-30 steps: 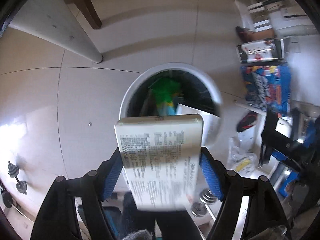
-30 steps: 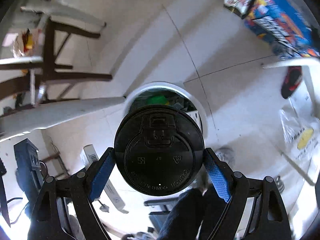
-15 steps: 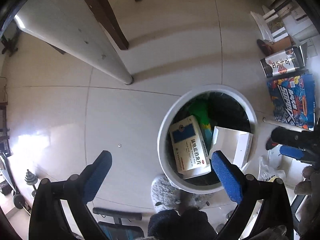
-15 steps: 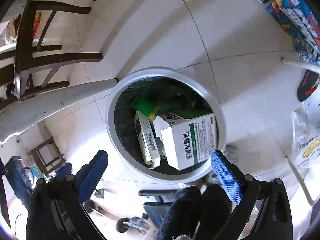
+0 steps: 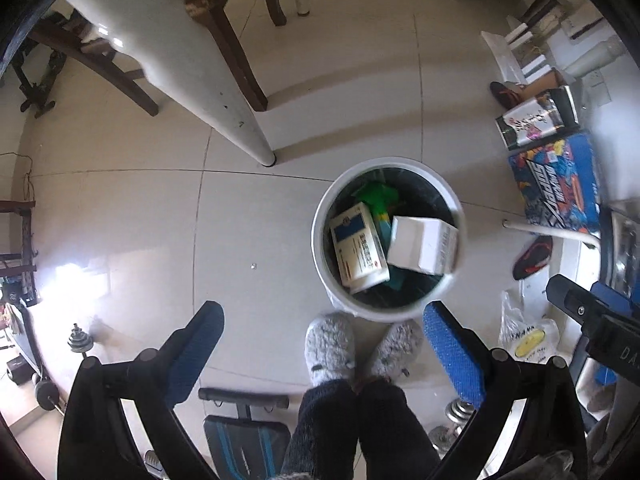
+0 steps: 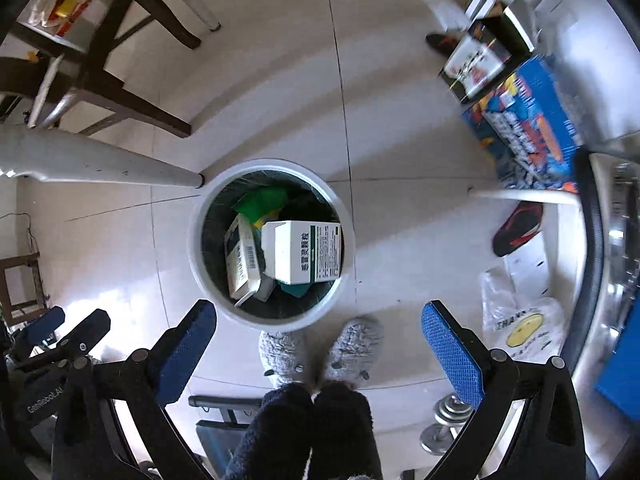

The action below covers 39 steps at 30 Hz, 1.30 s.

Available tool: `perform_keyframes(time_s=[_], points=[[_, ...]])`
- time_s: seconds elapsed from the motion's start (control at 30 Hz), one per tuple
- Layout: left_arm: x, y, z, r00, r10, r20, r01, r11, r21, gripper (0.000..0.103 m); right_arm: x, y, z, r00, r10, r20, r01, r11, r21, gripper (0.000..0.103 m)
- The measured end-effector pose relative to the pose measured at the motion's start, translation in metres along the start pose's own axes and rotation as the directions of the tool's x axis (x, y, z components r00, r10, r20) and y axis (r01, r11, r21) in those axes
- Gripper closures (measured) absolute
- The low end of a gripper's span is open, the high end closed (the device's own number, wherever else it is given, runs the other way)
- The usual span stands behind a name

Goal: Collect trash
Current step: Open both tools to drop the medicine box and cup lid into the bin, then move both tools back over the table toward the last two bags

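A round white trash bin [image 5: 320, 264] with a dark liner stands on the tiled floor, also in the right wrist view [image 6: 198, 264]. Inside lie a blue-and-white medicine box [image 5: 358, 248], a white box with green print [image 6: 306, 252] and green packaging [image 6: 262, 202]. My left gripper [image 5: 322, 350] is open and empty, high above the floor beside the bin. My right gripper [image 6: 318, 346] is open and empty above the bin's near edge. The black-lidded cup is hidden from view.
The person's grey slippers [image 5: 330, 346] stand at the bin's near side. A white table leg [image 5: 240, 120] and dark chair legs [image 6: 132, 100] are behind. Boxes [image 5: 560, 188], a plastic bag [image 6: 520, 332] and dumbbells [image 6: 448, 412] crowd the right.
Both grippers opened and dropped their loads, the medicine box from the left and the black-lidded cup from the right. Both then rose away from the bin.
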<state>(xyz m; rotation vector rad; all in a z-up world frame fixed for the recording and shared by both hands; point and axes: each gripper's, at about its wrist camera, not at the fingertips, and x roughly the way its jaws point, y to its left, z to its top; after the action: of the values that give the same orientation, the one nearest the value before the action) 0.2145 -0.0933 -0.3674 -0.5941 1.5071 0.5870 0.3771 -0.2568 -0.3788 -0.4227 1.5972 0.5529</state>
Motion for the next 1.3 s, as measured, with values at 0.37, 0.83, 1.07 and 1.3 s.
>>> perform_keyframes(time_s=[0.37, 0.83, 1.07, 1.3], points=[[-0.116, -0.006, -0.047, 1.000, -0.019, 0.015, 0.018, 0.999, 0.051, 0.001, -0.133, 0.009, -0.061, 0.998, 0.011, 0.067, -0.011, 1.000, 0.004, 0.000], [-0.247, -0.011, -0.077, 0.994, -0.075, 0.075, 0.067, 0.992, 0.107, 0.001, -0.291, 0.022, -0.124, 0.995, 0.032, 0.099, -0.033, 0.999, 0.001, 0.000], [-0.310, -0.023, -0.045, 0.975, -0.107, 0.194, 0.083, 0.988, 0.129, 0.001, -0.356, 0.024, -0.111, 0.982, 0.102, 0.159, -0.111, 0.993, 0.049, 0.000], [-0.372, -0.061, 0.041, 0.938, -0.087, 0.335, 0.026, 0.983, 0.182, 0.001, -0.436, 0.006, -0.038, 0.946, 0.120, 0.301, -0.152, 0.985, 0.087, 0.000]])
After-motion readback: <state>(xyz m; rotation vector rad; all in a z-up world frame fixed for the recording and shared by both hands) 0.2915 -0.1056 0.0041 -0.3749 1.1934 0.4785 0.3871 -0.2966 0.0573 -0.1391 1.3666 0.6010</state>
